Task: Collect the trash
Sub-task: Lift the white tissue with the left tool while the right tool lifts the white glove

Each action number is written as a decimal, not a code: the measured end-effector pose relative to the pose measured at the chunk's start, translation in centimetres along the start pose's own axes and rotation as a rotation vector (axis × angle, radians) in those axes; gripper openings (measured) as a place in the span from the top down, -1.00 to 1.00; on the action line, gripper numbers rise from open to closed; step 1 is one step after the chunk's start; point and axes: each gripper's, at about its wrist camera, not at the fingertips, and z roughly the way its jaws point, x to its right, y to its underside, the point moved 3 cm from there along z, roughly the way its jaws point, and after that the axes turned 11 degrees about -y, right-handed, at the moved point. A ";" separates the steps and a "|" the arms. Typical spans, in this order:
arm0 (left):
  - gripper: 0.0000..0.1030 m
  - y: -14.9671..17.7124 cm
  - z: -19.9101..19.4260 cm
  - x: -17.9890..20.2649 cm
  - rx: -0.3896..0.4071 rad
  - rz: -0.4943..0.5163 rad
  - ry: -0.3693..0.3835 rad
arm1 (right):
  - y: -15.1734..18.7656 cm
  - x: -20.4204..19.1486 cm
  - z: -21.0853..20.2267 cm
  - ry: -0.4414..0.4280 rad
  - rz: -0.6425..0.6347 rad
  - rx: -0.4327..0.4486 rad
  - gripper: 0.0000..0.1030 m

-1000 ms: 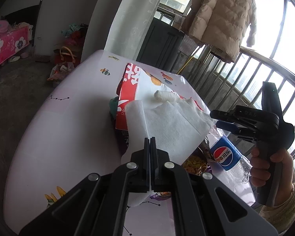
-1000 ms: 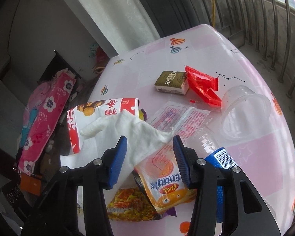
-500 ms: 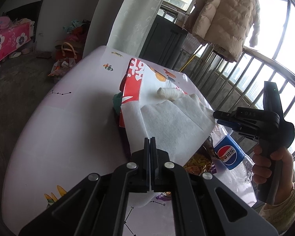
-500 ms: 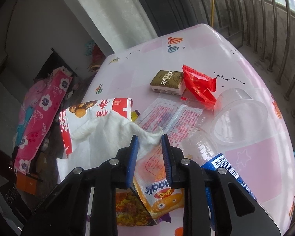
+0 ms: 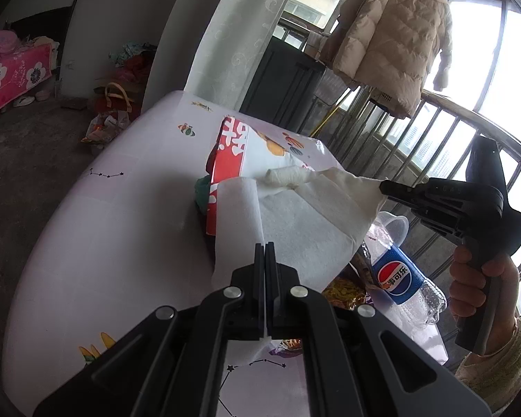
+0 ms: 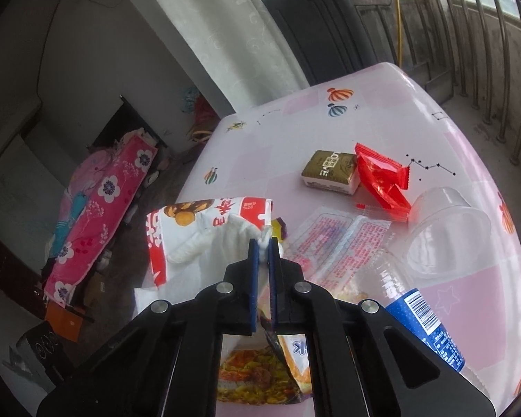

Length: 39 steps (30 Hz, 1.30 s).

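The left gripper (image 5: 264, 253) is clamped on the near edge of the white tissue (image 5: 295, 229), and the right gripper (image 6: 264, 246) pinches its far corner, so the sheet hangs lifted between them above the red-and-white snack bag (image 6: 191, 219). Only the left wrist view shows the right gripper (image 5: 387, 187) from outside; only the right wrist view shows 1 gold packet (image 6: 330, 172), 1 red wrapper (image 6: 382, 177), 1 clear cup (image 6: 448, 232) and 1 Pepsi bottle (image 6: 423, 323) on the table (image 6: 295, 121).
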 end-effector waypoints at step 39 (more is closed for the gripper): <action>1.00 -2.0 0.3 43.5 -0.335 0.396 0.758 | 7.6 19.5 -37.6 0.563 0.374 0.762 0.94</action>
